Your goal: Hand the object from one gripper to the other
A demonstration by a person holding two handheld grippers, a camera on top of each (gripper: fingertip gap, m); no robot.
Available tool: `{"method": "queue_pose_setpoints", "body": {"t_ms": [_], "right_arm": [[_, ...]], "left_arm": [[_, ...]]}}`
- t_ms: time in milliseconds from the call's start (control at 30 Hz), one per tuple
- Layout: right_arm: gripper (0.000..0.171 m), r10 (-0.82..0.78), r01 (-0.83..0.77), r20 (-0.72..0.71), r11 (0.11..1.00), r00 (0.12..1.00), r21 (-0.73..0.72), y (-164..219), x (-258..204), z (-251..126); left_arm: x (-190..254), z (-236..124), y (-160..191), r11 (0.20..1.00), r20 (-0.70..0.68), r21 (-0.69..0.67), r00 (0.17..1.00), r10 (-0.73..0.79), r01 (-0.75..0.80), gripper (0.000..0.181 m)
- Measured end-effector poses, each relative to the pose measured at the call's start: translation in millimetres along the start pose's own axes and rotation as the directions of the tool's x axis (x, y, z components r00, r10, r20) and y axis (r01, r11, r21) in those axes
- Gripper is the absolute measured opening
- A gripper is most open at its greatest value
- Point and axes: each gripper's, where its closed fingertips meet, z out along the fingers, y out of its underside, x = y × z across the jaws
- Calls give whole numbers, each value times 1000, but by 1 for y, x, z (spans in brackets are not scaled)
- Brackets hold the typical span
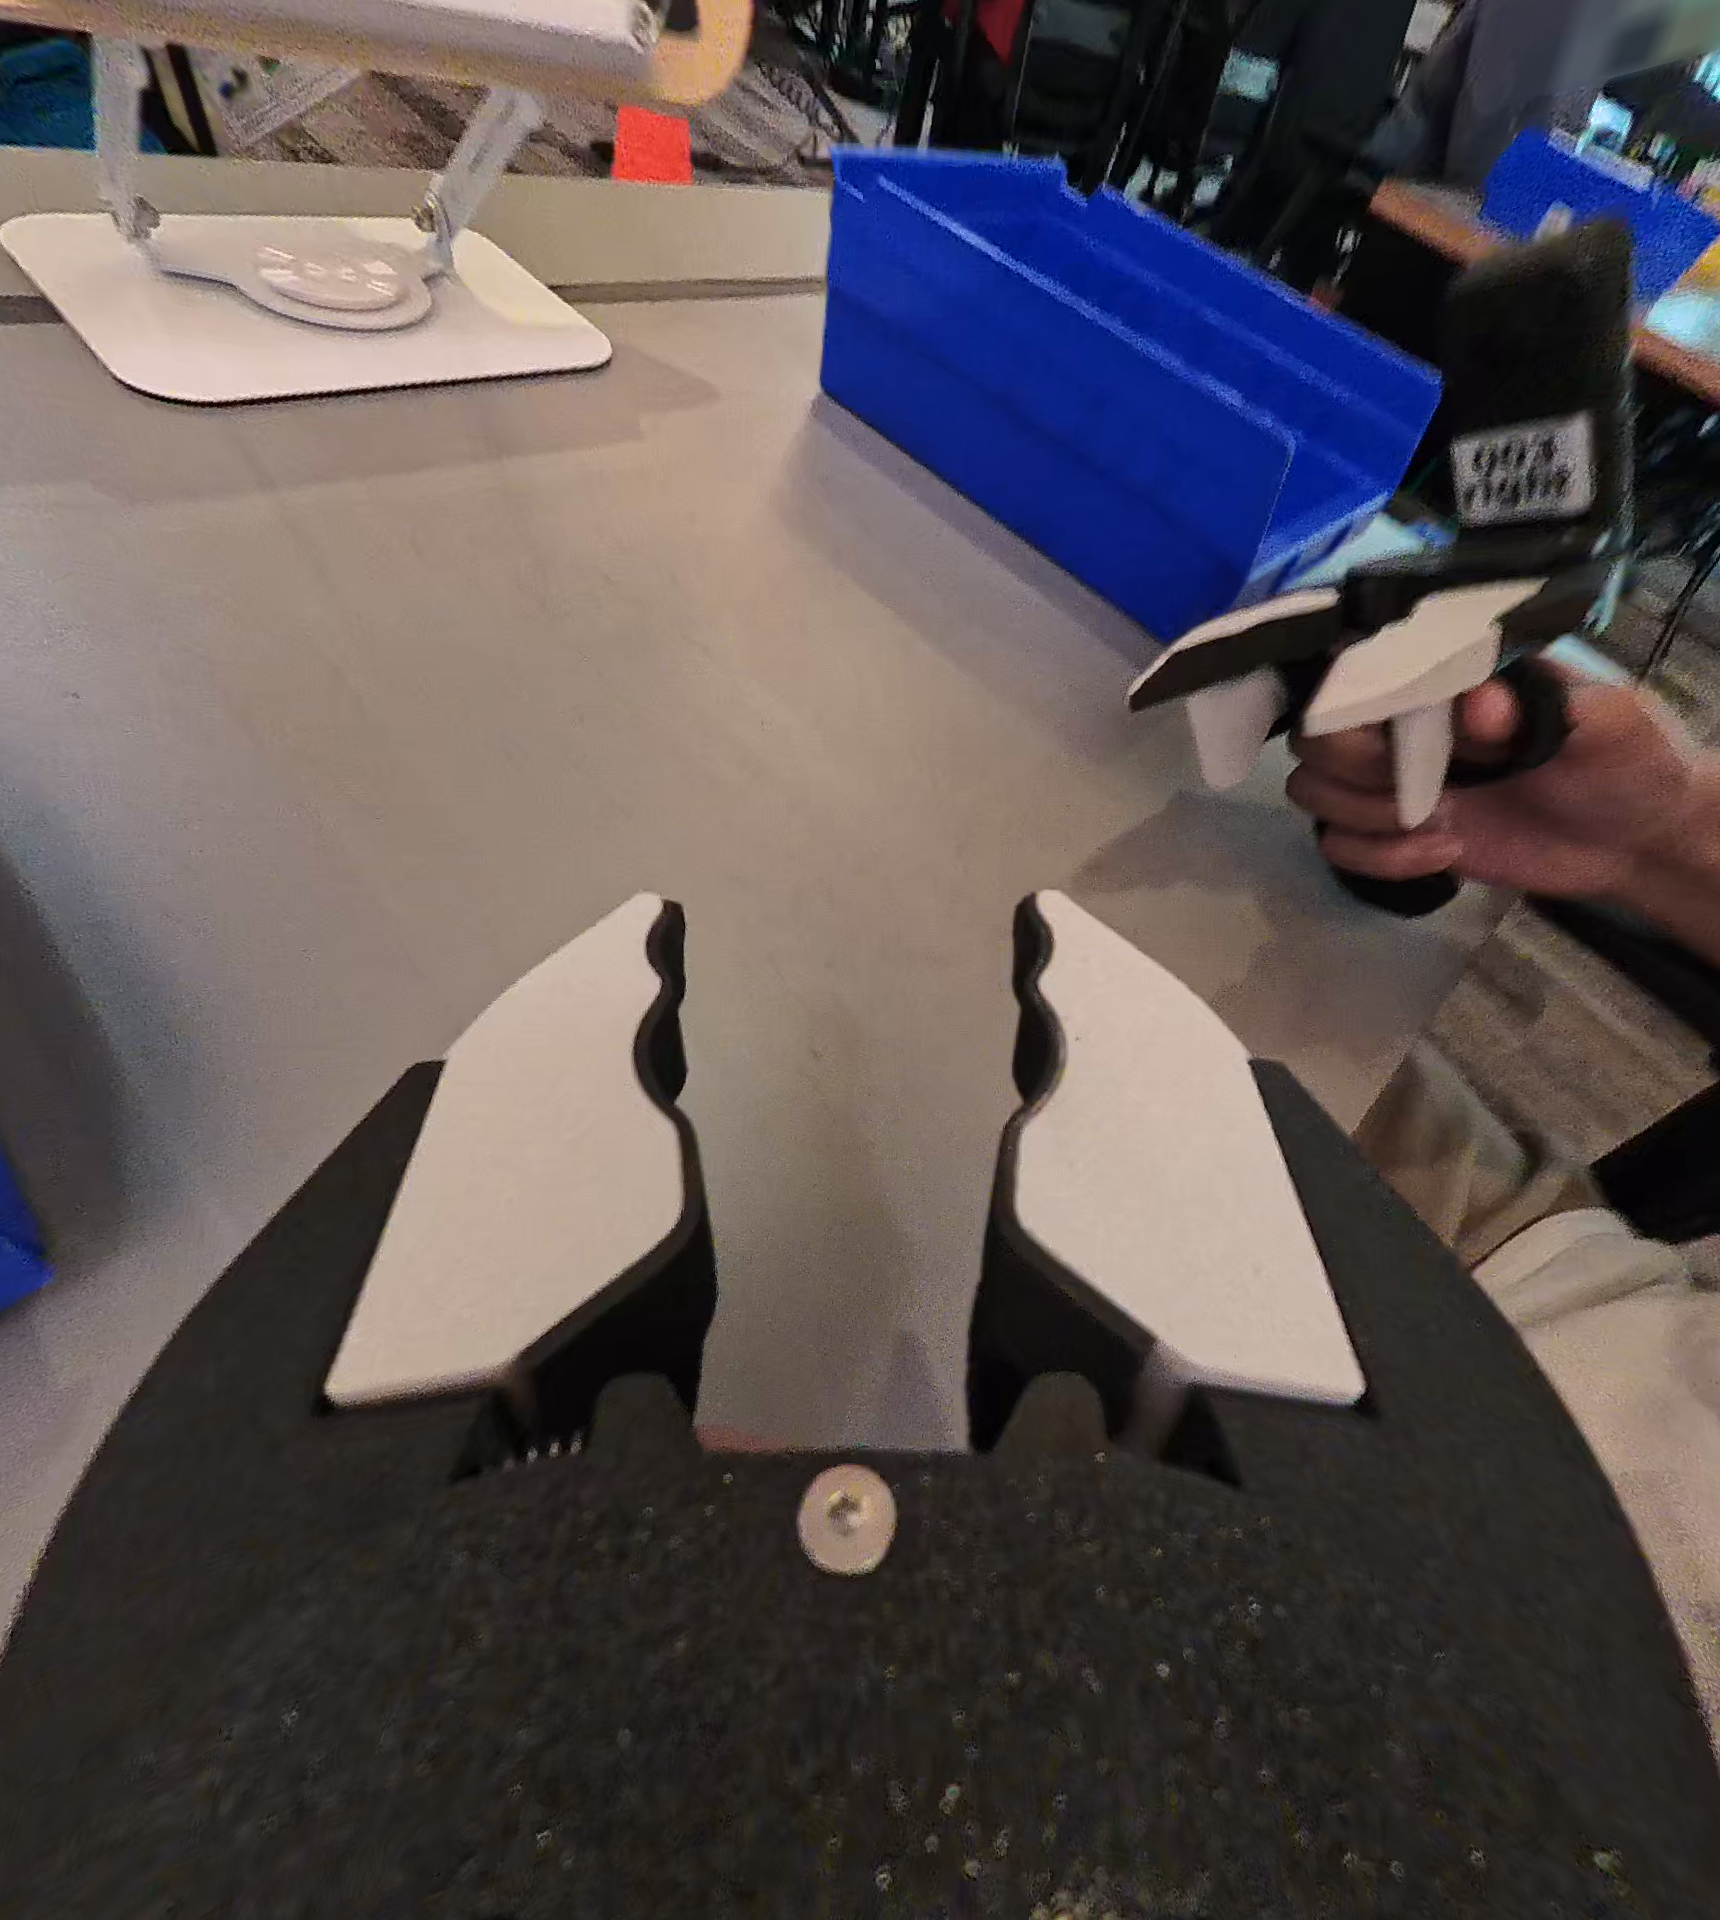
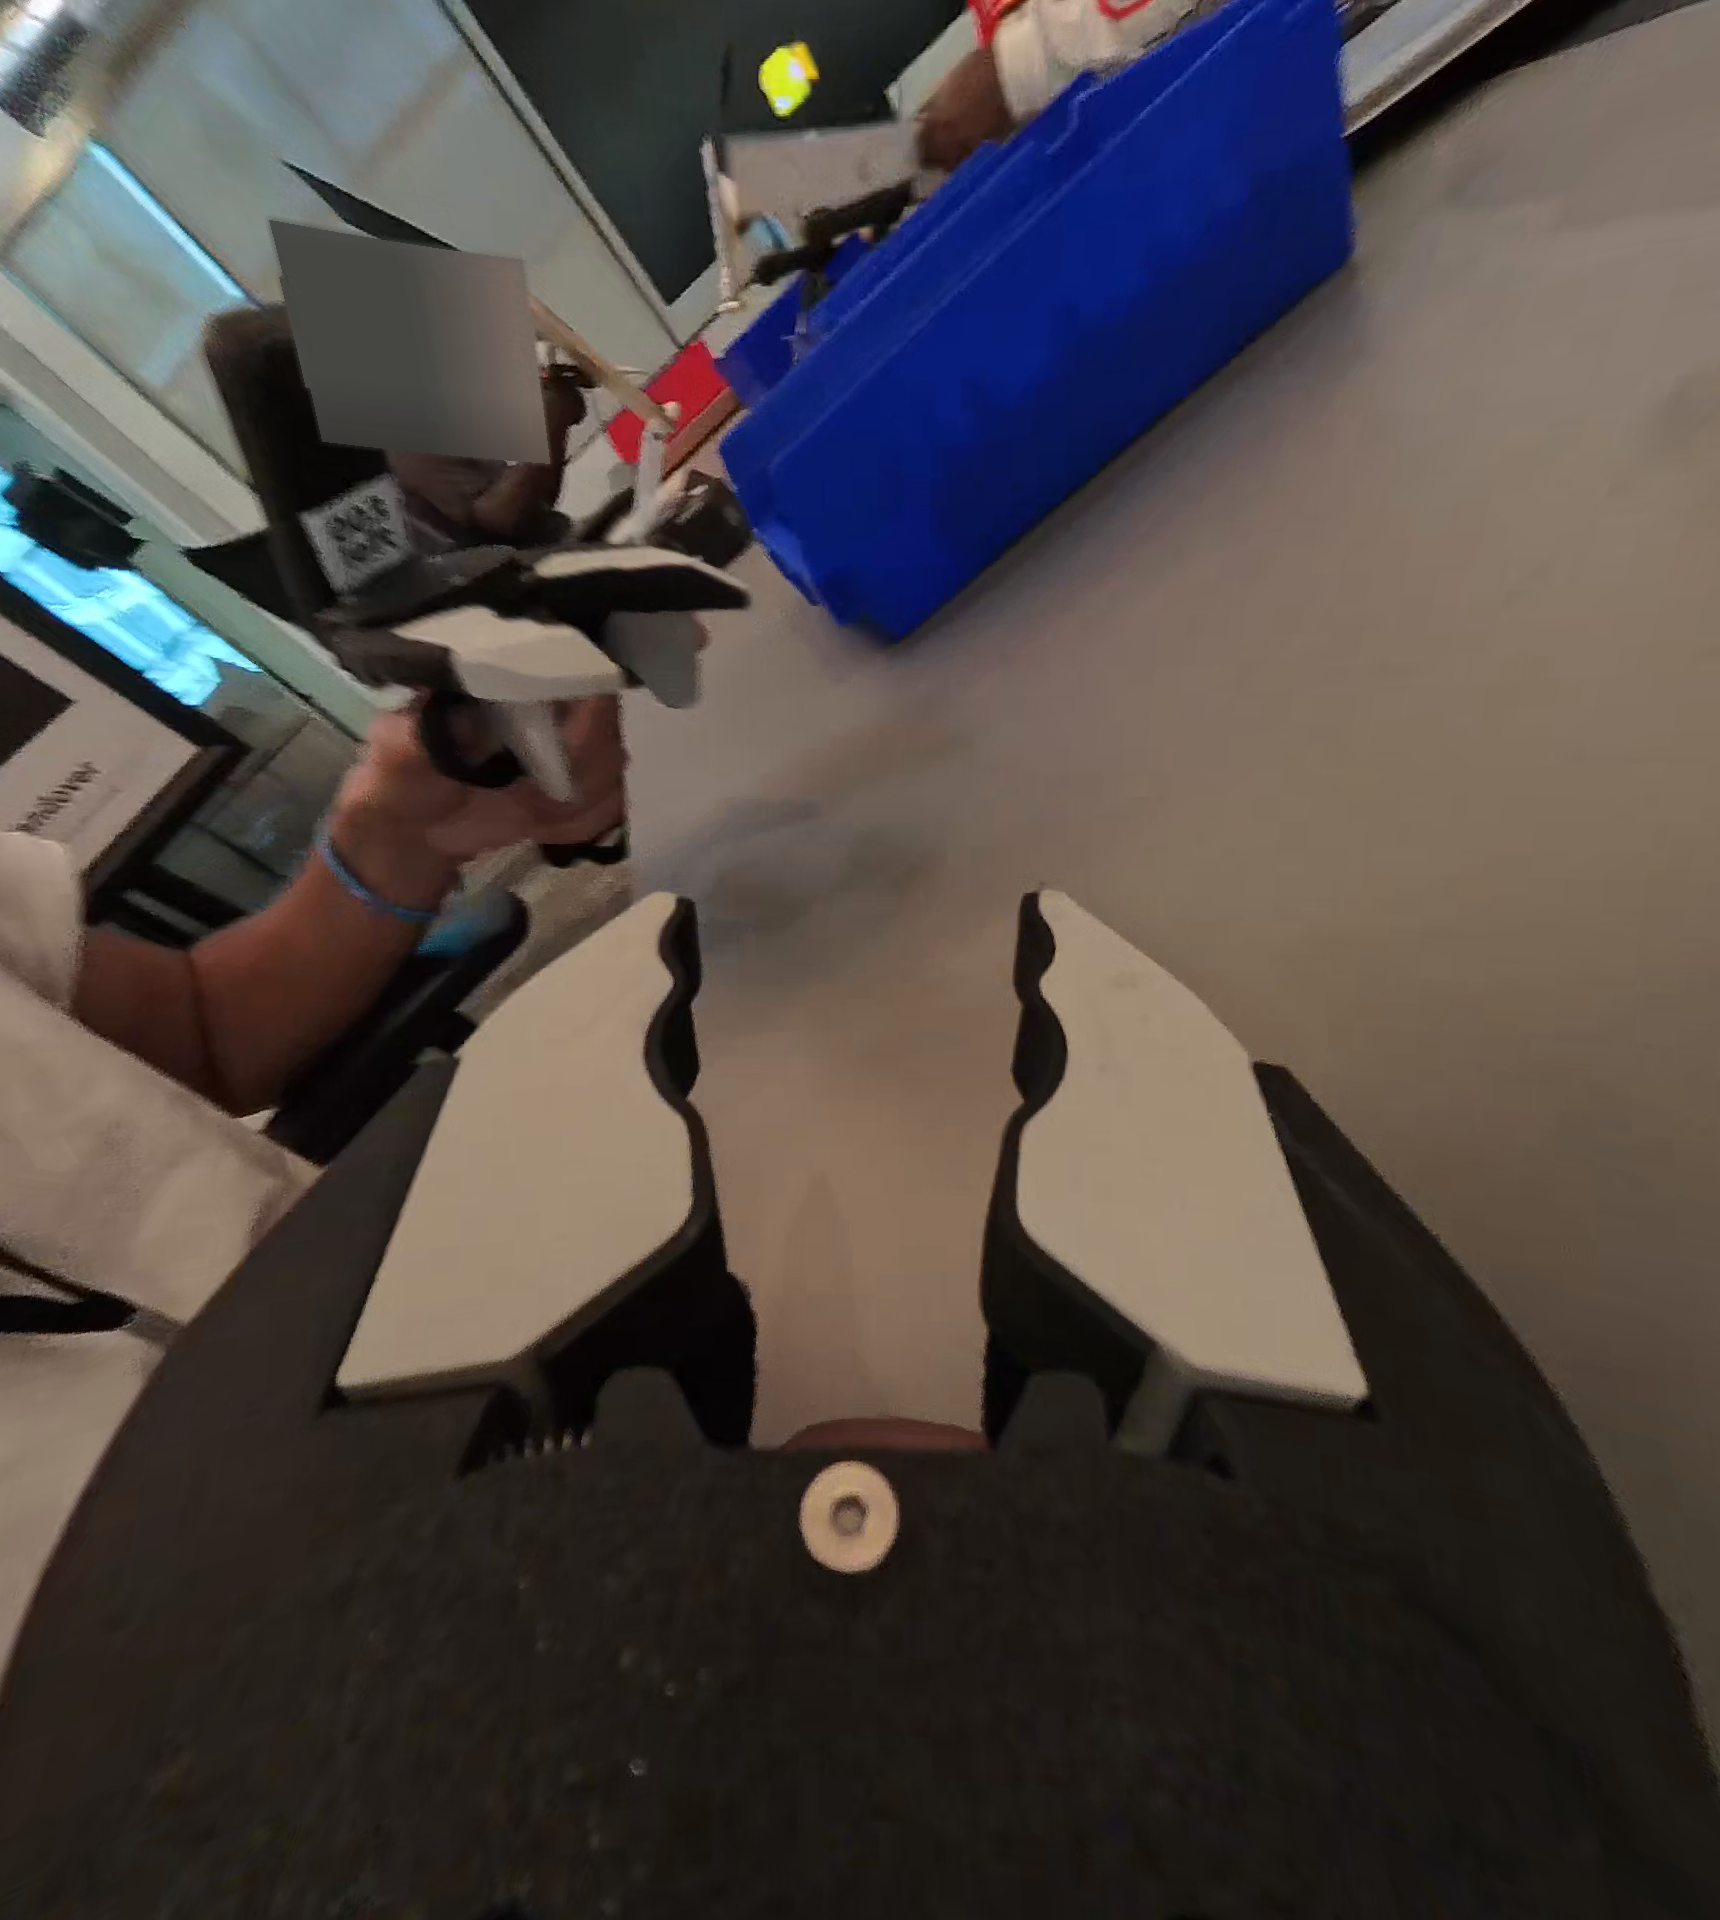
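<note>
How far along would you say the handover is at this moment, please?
Nothing looks done yet. The left gripper and the right gripper are both open and empty above the grey table. No object to pass shows; the blue bin stands nearby, contents hidden. Picking up, passing and releasing all remain.

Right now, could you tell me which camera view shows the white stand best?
The left wrist view: the white stand sits whole on the grey table, upper left. The right wrist view does not show it at all.
</note>
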Motion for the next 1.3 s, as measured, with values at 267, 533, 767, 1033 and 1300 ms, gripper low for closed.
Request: {"method": "queue_pose_setpoints", "body": {"t_ms": [267, 533, 767, 1033, 1300], "right_arm": [[63, -221, 212, -151, 974, 963, -79, 3, 13, -3], [63, -238, 225, -83, 963, 968, -146, 21, -1, 9], [63, -228, 212, -92, 965, 969, -153, 21, 3, 3], [62, -216, 199, -90, 966, 972, -164, 23, 6, 5], [62, -225, 212, -138, 971, 965, -107, 2, 19, -1]], "left_arm": [[-122, -45, -50, 958, 220, -110, 946, -238, 266, 44], [-325, -33, -61, 823, 646, -165, 690, -327, 544, 52], [-376, -4, -33, 744, 744, -163, 576, -339, 648, 47], [-383, -13, -36, 789, 769, -116, 557, -313, 603, 26], [-337, -64, -146, 956, 607, 111, 744, -280, 270, 22]]}}
